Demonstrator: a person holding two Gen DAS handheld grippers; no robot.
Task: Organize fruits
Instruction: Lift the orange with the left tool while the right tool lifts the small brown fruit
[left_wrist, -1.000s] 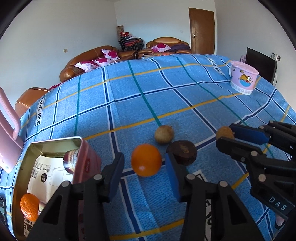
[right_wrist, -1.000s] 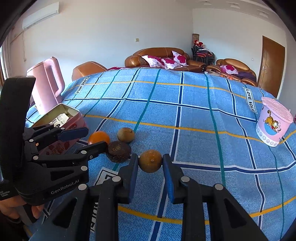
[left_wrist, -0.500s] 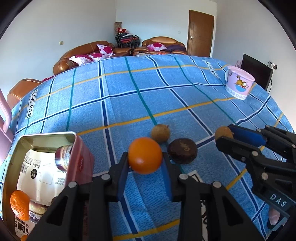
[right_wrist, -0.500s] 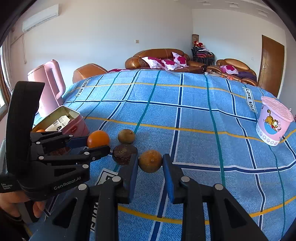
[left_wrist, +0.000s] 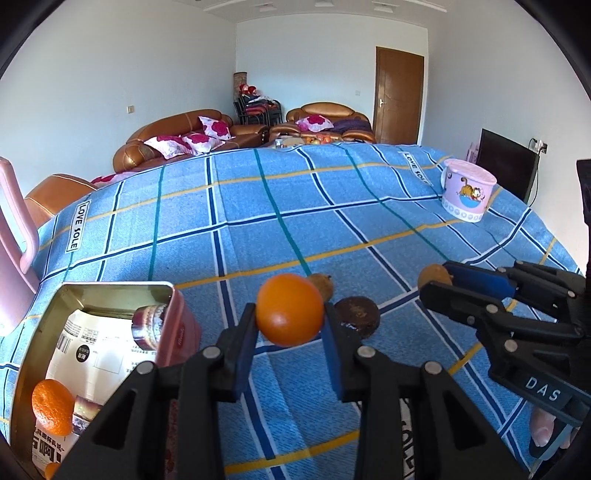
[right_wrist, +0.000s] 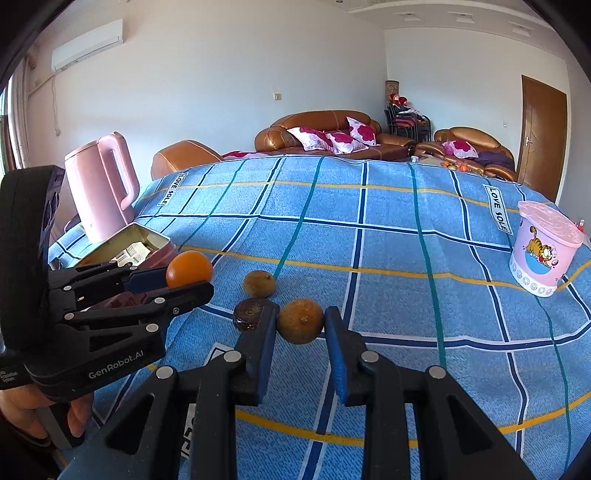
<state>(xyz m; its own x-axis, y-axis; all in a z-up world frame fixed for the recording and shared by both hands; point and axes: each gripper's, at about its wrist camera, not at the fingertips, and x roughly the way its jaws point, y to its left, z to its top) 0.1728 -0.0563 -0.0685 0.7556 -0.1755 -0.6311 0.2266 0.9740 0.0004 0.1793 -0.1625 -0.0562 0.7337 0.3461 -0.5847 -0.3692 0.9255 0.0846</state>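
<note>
My left gripper is shut on an orange and holds it above the blue checked cloth; it also shows in the right wrist view. My right gripper is closed around a brownish-yellow fruit that still rests on the cloth, its pads touching or nearly touching both sides. A dark brown fruit and a small brown fruit lie just left of it. An open metal tin at the left holds a tangerine.
A pink kettle stands behind the tin at the table's left edge. A pink lidded Garfield tub stands at the far right. Sofas and a door lie beyond the table.
My left gripper closed on the orange and lifted it off the cloth. My right gripper stayed around the brownish-yellow fruit.
</note>
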